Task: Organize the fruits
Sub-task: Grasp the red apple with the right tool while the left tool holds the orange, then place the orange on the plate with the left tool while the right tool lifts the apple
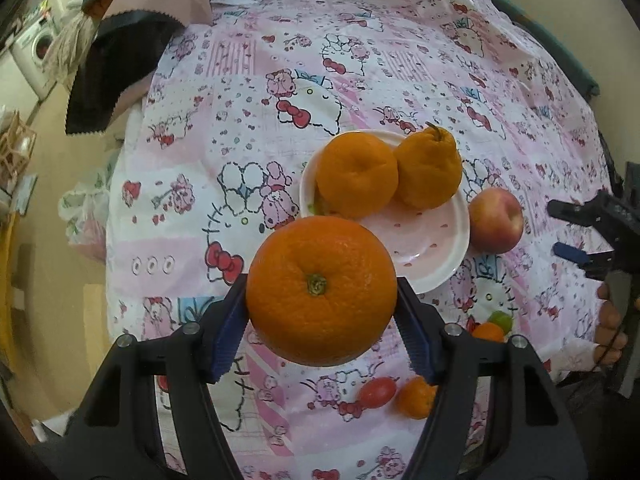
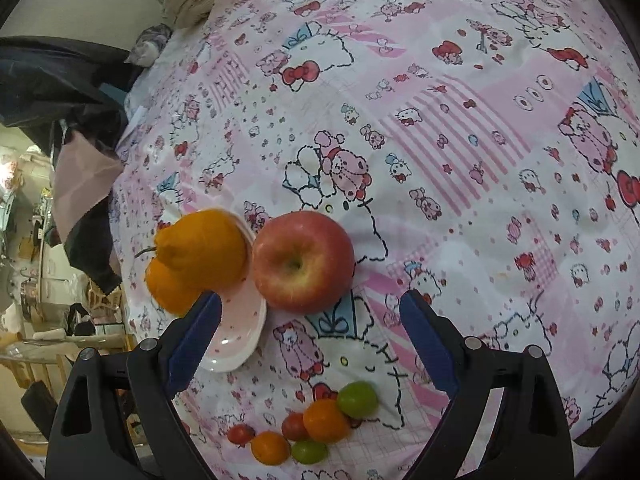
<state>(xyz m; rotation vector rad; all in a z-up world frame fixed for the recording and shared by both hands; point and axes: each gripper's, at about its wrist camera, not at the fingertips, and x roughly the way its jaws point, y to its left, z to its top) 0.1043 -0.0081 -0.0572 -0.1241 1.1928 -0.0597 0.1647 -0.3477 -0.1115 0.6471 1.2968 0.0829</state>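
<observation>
Orange peel is slick and round, and the left tool (image 1: 321, 312) has the big orange (image 1: 321, 290) pinched only at its two sides, half closed, above the near edge of the pink plate (image 1: 420, 240). Two oranges (image 1: 356, 174) already fill the far part of the plate, so a drop onto them could send one rolling off onto the patterned cloth (image 1: 240, 120); a loose squeeze could let the held fruit slip early. The right tool (image 2: 310, 312) stands wide open and holds nothing, poised over the apple (image 2: 303, 260), which lies on the cloth touching the plate's rim; closing off-centre could shove it away.

Only the left view shows the held orange and how much of the plate is free. The right view alone shows the whole cluster of small tomatoes (image 2: 316, 428) near the cloth's edge.
</observation>
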